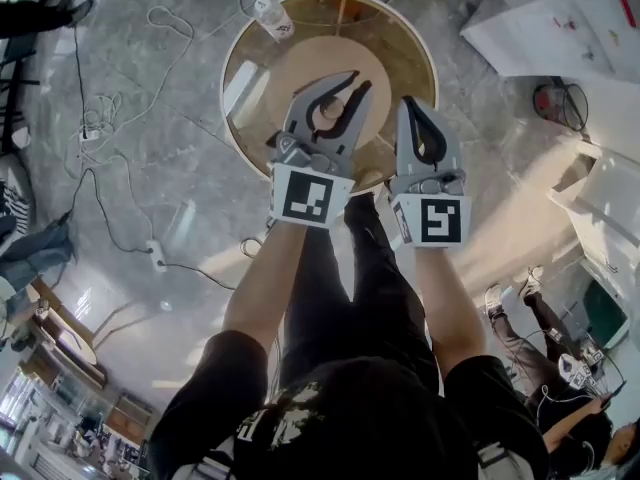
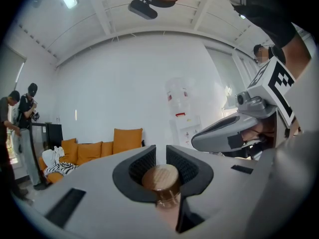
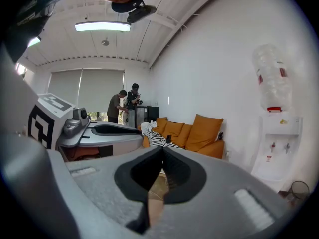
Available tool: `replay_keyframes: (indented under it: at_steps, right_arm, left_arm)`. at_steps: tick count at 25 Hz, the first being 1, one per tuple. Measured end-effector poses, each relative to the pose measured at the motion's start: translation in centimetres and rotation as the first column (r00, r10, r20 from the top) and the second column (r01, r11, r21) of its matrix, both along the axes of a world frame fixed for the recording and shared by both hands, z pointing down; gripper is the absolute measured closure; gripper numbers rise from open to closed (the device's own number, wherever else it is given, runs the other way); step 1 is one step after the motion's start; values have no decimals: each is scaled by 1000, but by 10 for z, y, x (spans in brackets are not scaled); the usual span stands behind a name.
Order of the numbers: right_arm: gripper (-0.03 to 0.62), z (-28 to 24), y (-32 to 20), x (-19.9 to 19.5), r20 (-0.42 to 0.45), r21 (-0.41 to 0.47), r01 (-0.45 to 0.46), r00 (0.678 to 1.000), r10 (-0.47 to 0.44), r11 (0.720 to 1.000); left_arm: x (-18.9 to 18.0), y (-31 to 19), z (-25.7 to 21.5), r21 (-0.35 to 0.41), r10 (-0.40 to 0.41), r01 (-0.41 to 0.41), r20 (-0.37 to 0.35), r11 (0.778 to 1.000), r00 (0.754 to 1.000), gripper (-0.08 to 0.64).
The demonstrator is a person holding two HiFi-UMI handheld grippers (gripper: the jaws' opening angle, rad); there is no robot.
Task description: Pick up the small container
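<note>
The small container (image 2: 160, 179) has a round wooden lid and a clear body. My left gripper (image 2: 160, 151) is shut on it, and the dark pads (image 2: 142, 166) press on both sides of the lid. In the head view the container (image 1: 329, 111) sits between the left gripper's (image 1: 335, 86) jaws, held above the round table (image 1: 250, 88). My right gripper (image 1: 413, 108) is just to the right at the same height. Its jaws are shut with nothing between them, as the right gripper view (image 3: 162, 151) shows.
A plastic bottle (image 1: 272, 16) stands at the table's far left rim. Cables (image 1: 110, 118) trail over the grey floor to the left. White boxes (image 1: 560, 23) lie at the upper right. An orange sofa (image 3: 199, 133) and standing people (image 3: 124, 106) are in the room beyond.
</note>
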State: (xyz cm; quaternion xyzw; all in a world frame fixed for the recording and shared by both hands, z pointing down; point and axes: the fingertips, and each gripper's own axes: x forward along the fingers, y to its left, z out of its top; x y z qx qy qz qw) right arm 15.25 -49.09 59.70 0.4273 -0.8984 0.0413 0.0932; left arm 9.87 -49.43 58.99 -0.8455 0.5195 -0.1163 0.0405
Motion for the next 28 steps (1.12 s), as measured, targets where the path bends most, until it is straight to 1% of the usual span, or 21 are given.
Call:
replay_keyframes:
  at_steps: [4,7,10,13,16,19,25,28]
  right_arm:
    - [597,-47,4,7,3,13,-4,1000,4,1000]
    - [597,-82,1,10,9,45,11,1000,-12,999]
    - [597,-109,0,12,11,64,24,1000,-25,998]
    - [597,-130,0,17,16,71,31,999,-32,997]
    - [597,-147,-2,21,18,72,55,998,-57,996]
    - [597,-168,3,20,9,93,93,996,-94,991]
    - [597,-204,25,15,-2,105,153,988,-154,983]
    - [597,-225,41,14,-5,106,185,983,-185,977]
  left_arm:
    - [8,6,-41,5,-11,11,-4,1000,1000,483]
    - [16,4,-72,22,-22,23,-12,999,1000,483]
    - [19,3,-99,36,-39,40,-18,999,999,483]
    - [25,6,-127,58,-40,41,-10,997,999,483]
    - [29,8,-151,63,-46,47,-5,997,999,483]
    - [29,14,-172,63,-57,57,-5,996,998,483]
    - [29,43,-214,55,-73,75,-41,996,997,483]
    - [32,60,-235,63,-75,77,-34,995,997,482]
